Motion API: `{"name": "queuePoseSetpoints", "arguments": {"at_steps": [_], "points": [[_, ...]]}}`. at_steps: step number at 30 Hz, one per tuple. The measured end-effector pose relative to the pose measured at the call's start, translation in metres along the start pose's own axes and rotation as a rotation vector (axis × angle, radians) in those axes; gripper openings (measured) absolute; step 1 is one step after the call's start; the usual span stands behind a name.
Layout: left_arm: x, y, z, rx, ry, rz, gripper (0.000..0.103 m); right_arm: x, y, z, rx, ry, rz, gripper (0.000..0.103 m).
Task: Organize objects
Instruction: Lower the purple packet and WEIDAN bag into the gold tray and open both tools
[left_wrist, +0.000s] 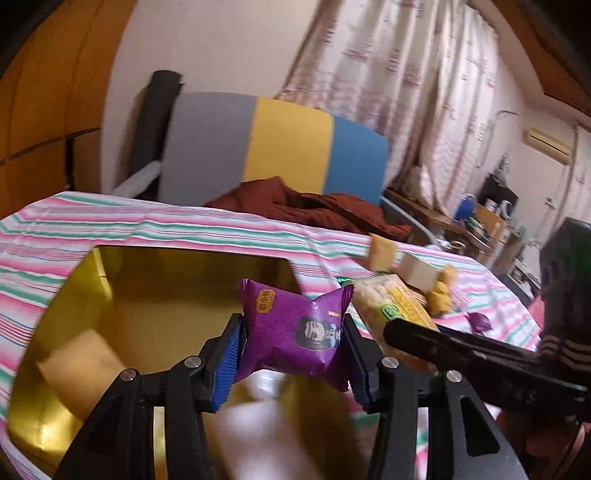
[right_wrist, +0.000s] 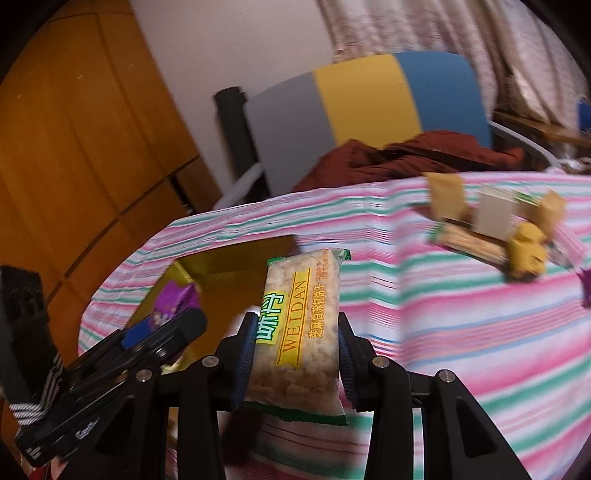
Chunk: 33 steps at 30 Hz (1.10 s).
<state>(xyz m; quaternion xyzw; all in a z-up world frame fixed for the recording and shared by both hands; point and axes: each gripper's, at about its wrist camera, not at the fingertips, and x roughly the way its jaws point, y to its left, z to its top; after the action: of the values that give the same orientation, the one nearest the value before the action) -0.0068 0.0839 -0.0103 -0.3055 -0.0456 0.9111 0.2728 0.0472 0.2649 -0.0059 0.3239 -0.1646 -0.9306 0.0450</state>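
My left gripper (left_wrist: 293, 352) is shut on a purple snack packet (left_wrist: 295, 332), which hangs over the open gold tin (left_wrist: 74, 314). A pale yellow packet (left_wrist: 79, 365) lies inside the tin. My right gripper (right_wrist: 297, 356) is shut on a clear cracker packet (right_wrist: 303, 325) with a yellow and green label, just right of the tin (right_wrist: 207, 269). In the left wrist view the cracker packet (left_wrist: 388, 302) and the right gripper's black finger show at the right. In the right wrist view the left gripper (right_wrist: 162, 328) and the purple packet (right_wrist: 173, 302) show at the left.
Several snacks lie on the striped tablecloth (right_wrist: 461, 314) further back: a long packet (right_wrist: 469, 240), a white box (right_wrist: 495, 214), yellow packets (right_wrist: 526, 251) and a small purple sweet (left_wrist: 480, 322). A dark red cloth (left_wrist: 314, 206) and a grey, yellow and blue chair (left_wrist: 273, 144) stand behind the table.
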Motion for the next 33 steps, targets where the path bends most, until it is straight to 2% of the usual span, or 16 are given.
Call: {"name": "queuePoseSetpoints", "arguments": {"at_steps": [7, 11, 18, 19, 20, 22, 25, 27, 31, 33], "points": [[0.006, 0.054, 0.020, -0.058, 0.019, 0.101, 0.051, 0.040, 0.042, 0.012, -0.037, 0.045, 0.068, 0.041], [0.012, 0.078, 0.027, -0.078, 0.029, 0.151, 0.051, 0.068, 0.057, 0.014, -0.052, 0.091, 0.077, 0.041], [0.025, 0.105, 0.033, -0.115, 0.071, 0.177, 0.051, 0.108, 0.059, 0.014, -0.002, 0.167, 0.075, 0.044], [0.026, 0.104, 0.032, -0.118, 0.075, 0.177, 0.051, 0.109, 0.057, 0.014, 0.012, 0.168, 0.082, 0.048], [0.027, 0.106, 0.033, -0.122, 0.077, 0.177, 0.051, 0.106, 0.055, 0.014, 0.030, 0.161, 0.096, 0.061], [0.029, 0.109, 0.032, -0.132, 0.083, 0.174, 0.051, 0.097, 0.054, 0.012, 0.045, 0.129, 0.108, 0.076], [0.033, 0.110, 0.032, -0.136, 0.091, 0.183, 0.053, 0.081, 0.055, 0.011, 0.032, 0.094, 0.112, 0.077], [0.038, 0.110, 0.034, -0.142, 0.104, 0.204, 0.060, 0.073, 0.053, 0.010, 0.033, 0.081, 0.123, 0.077], [0.041, 0.110, 0.037, -0.156, 0.116, 0.281, 0.065, 0.061, 0.049, 0.009, 0.052, 0.067, 0.141, 0.077], [0.038, 0.109, 0.036, -0.161, 0.105, 0.288, 0.068, 0.055, 0.046, 0.009, 0.063, 0.059, 0.149, 0.077]]}}
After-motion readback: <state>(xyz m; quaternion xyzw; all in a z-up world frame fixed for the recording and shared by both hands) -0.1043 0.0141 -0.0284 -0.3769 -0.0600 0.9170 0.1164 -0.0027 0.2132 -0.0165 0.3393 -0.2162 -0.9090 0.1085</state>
